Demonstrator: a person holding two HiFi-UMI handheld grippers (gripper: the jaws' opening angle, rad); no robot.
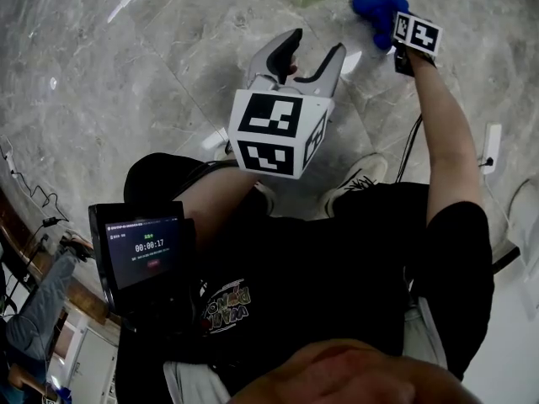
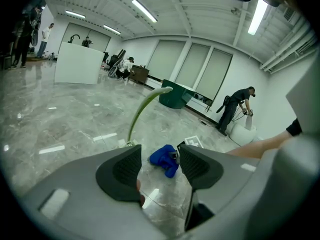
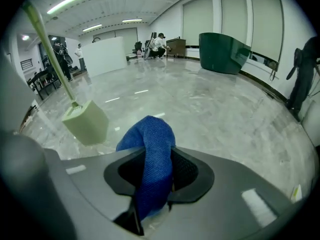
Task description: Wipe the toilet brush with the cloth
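The right tool (image 3: 157, 171) was shut tight on the blue cloth (image 3: 152, 144). The cloth was squeezed between the two dark pads and stuck up out of them in a soft folded lump. In the head view, the right tool (image 1: 389, 34) was held out in front of the person at the end of a bare arm (image 1: 442, 133), with the cloth (image 1: 375, 8) bunched at its tip. The left tool (image 2: 160, 169) had its jaws apart, and only the grey floor showed in the gap. In the head view, the left tool (image 1: 316, 45) was held nearer the body, with its two grey fingers pointing out and down. The toilet brush (image 3: 86, 121) stood on the floor (image 1: 126, 74), out in the open and well away from the walls. It had a pale green box at the bottom, and a thin green handle (image 3: 47, 44) rose from the box. The cloth was near the brush, just off to one side, and did not touch it. From the left tool, the cloth (image 2: 164, 159) showed past the jaws, with the handle (image 2: 145, 109) next to it. A small screen (image 1: 139, 251) hung at the person's left side. A white plug strip (image 1: 491, 146) lay on the floor near the right arm.
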